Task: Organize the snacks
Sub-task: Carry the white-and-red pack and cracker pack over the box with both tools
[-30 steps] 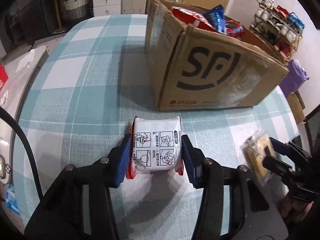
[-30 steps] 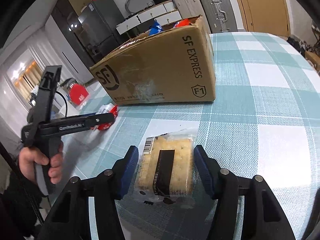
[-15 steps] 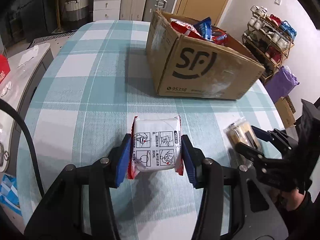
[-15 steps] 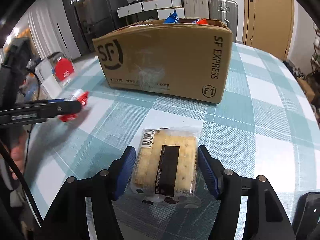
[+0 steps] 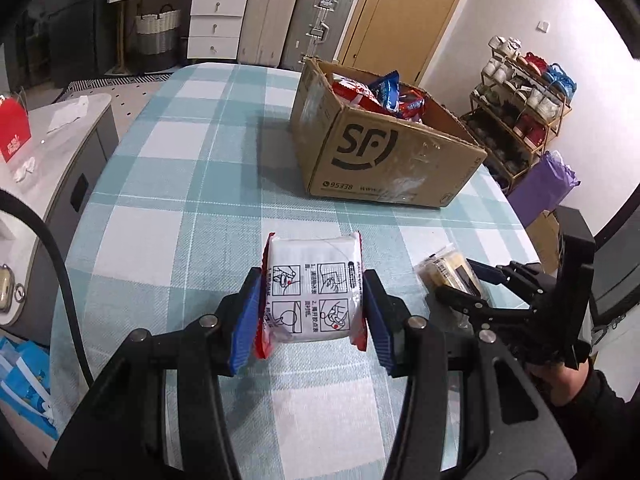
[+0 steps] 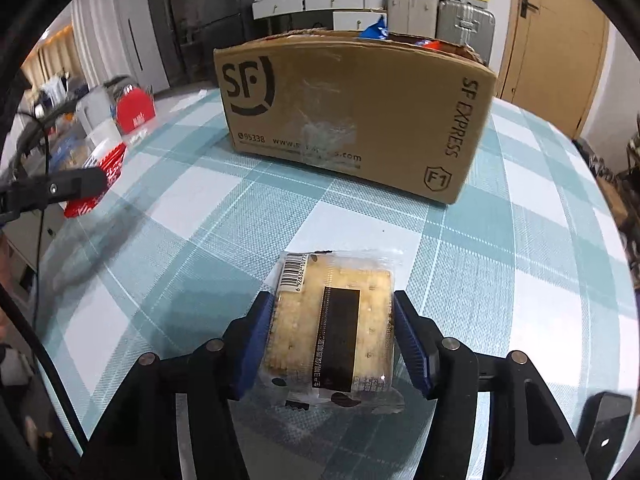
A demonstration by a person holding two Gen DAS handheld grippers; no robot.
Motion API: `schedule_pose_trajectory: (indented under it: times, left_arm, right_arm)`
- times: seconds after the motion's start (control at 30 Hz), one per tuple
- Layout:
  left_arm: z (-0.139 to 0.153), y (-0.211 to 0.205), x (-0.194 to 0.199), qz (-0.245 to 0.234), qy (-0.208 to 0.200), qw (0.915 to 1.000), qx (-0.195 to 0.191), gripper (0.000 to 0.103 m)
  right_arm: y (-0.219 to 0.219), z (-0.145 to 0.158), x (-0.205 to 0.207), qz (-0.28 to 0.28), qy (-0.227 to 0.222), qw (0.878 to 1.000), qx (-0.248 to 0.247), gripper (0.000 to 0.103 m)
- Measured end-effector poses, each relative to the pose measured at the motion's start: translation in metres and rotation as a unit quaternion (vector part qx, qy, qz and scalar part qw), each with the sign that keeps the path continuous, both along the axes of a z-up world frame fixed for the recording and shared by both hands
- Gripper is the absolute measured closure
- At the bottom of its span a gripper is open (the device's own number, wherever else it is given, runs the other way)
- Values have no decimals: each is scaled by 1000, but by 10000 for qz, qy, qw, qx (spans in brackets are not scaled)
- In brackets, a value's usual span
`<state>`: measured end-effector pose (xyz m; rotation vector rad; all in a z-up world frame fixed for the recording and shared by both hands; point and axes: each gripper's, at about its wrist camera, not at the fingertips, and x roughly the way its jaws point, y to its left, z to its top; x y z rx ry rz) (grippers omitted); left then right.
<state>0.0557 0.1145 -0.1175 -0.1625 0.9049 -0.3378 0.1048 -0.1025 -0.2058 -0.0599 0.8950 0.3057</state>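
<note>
Your left tool (image 5: 312, 312) clamps a white-and-red snack packet (image 5: 314, 294) between its blue pads (image 5: 244, 320), jaws nearly closed, the packet carried above the teal-and-white checked surface (image 5: 180, 184). Your right tool (image 6: 334, 344) sits about half open, its jaws having just closed in a little, and the pads meet both sides of a clear-wrapped cracker pack (image 6: 332, 332); whether the pack is lifted or resting on the cloth cannot be told. Ahead of both tools stands an open SF Express cardboard box (image 5: 384, 156), already holding red and blue snack bags (image 5: 380, 92). Beyond the surface, suitcases (image 5: 296, 20) and white drawers (image 5: 212, 20) line the far wall, beside a shoe rack (image 5: 520, 96).
</note>
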Motion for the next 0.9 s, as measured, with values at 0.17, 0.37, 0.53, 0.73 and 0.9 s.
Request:
schedule_pose_trajectory:
  times: [0.17,0.37,0.53,0.73,0.9]
  left_arm:
    - [5,-3,-11,-101,-106,9999,21,57]
    - [9,-5,-20,-24,-211,9998,-25,57]
    - [9,-10,-22,-77,-185,9998,-10,57]
    - [8,-10,-18,17,-159,9999,43,57]
    - [13,-13,-15,15,-213,9997,72,57]
  right_arm:
    - [-17,4,-6,-172,171,9971,716,44]
    - [-30,15,-14,-170,267,9883,1491,44]
    - [-35,30,-23,-30,301,9758,2164,44]
    - [-35,46,-32,39,135,9724,2331,44]
    - [-43,58,-34,112,-52,9658,2588,44]
